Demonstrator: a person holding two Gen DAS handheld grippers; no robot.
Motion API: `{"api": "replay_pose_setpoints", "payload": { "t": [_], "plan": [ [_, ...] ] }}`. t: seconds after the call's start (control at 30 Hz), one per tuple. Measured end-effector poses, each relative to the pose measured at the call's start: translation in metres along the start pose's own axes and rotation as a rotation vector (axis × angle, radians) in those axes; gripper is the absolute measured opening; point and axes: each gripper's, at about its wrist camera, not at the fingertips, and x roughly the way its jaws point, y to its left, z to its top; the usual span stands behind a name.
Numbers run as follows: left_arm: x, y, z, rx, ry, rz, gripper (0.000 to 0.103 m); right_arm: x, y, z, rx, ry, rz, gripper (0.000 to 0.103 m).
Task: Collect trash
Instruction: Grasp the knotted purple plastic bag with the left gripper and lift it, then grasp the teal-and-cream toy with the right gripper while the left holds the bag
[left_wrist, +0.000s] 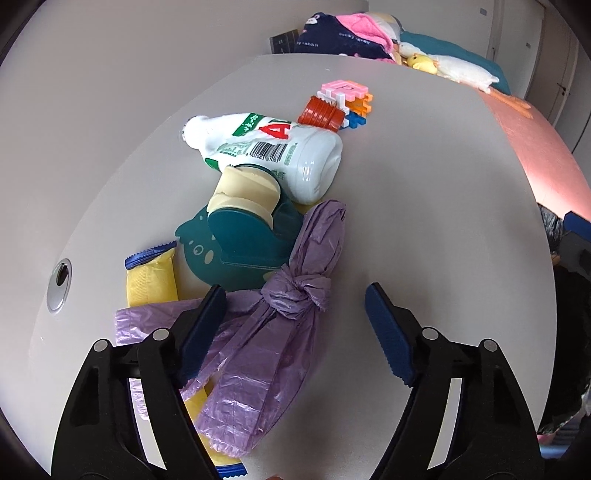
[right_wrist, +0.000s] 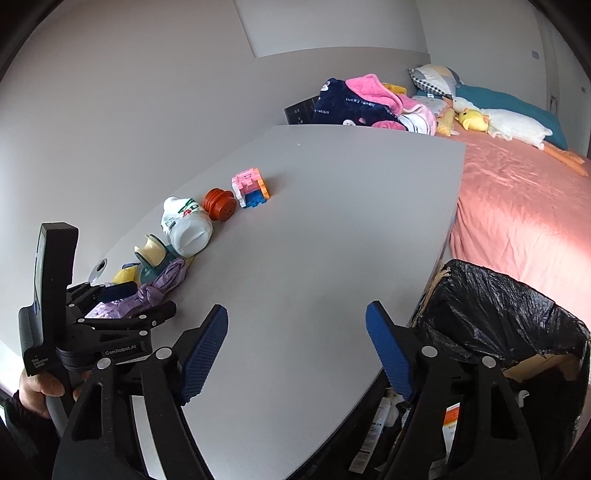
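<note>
1. While the left gripper (left_wrist: 295, 314) hangs low over the grey table (left_wrist: 424, 184), its jaws stand wide apart and hold nothing; the knotted purple plastic bag (left_wrist: 291, 291) lies between them, its lower part touching the left finger, the knot just past the tips at twelve o'clock.
2. Beyond the knot, at about eleven o'clock, a teal tape dispenser (left_wrist: 236, 243) with a cream roll rests against a white bottle (left_wrist: 266, 147) lying on its side; a yellow wrapper (left_wrist: 151, 280) lies at ten o'clock, partly under the bag.
3. Past the bottle, toward one o'clock, an orange ribbed cap (left_wrist: 321, 112) touches a block toy (left_wrist: 347, 99) of pink, white, orange and blue.
4. The right gripper (right_wrist: 295, 328) is likewise spread and empty over bare tabletop; the black-lined bin (right_wrist: 491, 306) stands off the table's edge at three o'clock; the left gripper sits at nine o'clock from it.
5. A pink bed (right_wrist: 517, 206) with a plush goose (right_wrist: 513, 125) lies at two o'clock.
</note>
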Motion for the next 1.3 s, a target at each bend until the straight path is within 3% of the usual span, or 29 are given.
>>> {"api": "replay_pose_setpoints", "payload": {
  "t": [0.13, 0.3, 0.37, 0.8, 1.3],
  "plan": [
    [0.0, 0.003, 0.0, -0.018, -0.005, -0.016, 0.063, 0.003, 0.004, 0.0, -0.007, 0.009, 0.007, 0.076],
    [-0.003, 0.006, -0.002, -0.036, -0.03, -0.046, 0.035, 0.006, 0.007, 0.0, -0.012, 0.019, 0.013, 0.076],
    [-0.006, 0.007, -0.004, -0.036, -0.041, -0.066, 0.031, 0.007, 0.009, 0.001, -0.015, 0.022, 0.019, 0.076],
    [-0.046, 0.023, -0.003, -0.063, -0.133, -0.115, 0.031, 0.016, 0.035, 0.008, -0.073, 0.038, 0.069, 0.076],
    [-0.06, 0.08, -0.005, -0.171, -0.164, -0.065, 0.031, 0.049, 0.105, 0.024, -0.212, 0.085, 0.163, 0.076]
  ]
}}
